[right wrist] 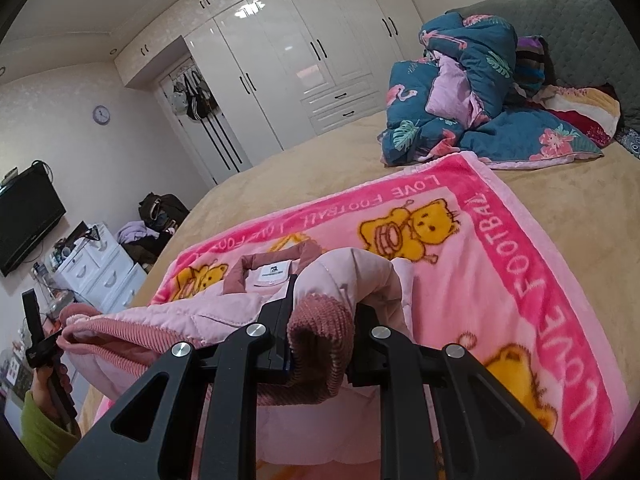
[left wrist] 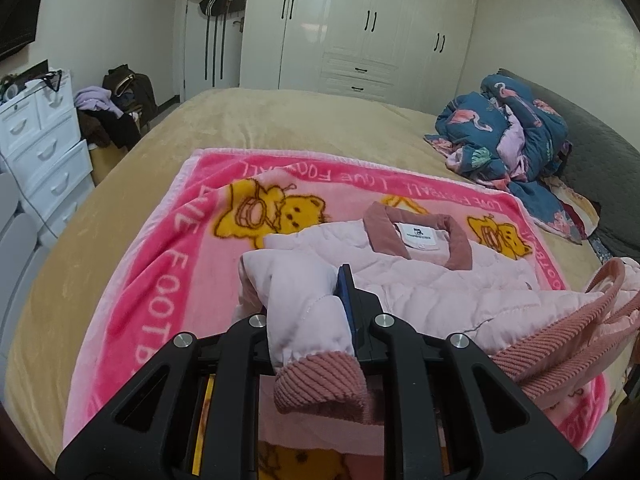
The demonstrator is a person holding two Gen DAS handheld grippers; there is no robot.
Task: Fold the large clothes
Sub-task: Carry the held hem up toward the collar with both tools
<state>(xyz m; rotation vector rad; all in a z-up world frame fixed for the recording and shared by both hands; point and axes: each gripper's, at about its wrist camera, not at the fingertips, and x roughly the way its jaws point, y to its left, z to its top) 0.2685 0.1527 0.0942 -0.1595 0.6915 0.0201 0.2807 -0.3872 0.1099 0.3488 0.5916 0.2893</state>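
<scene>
A pale pink quilted jacket (left wrist: 432, 280) with dusty-rose corduroy collar and cuffs lies on a pink bear-print blanket (left wrist: 168, 264) on the bed. My left gripper (left wrist: 308, 300) is shut on the jacket's left sleeve (left wrist: 304, 312) near its ribbed cuff (left wrist: 320, 384). My right gripper (right wrist: 324, 312) is shut on the other sleeve (right wrist: 352, 276), its cuff (right wrist: 320, 320) bunched between the fingers. The collar with a white label (right wrist: 272, 270) faces away from me. The left gripper (right wrist: 38, 344) also shows at the left edge of the right wrist view, beside the jacket's hem.
The bed has a tan cover (left wrist: 280, 120). A crumpled blue flamingo quilt (right wrist: 472, 92) lies near the grey headboard (right wrist: 580, 20). White drawers (left wrist: 44, 152) and a pile of clothes (left wrist: 112, 116) stand left of the bed. White wardrobes (left wrist: 360, 24) line the far wall.
</scene>
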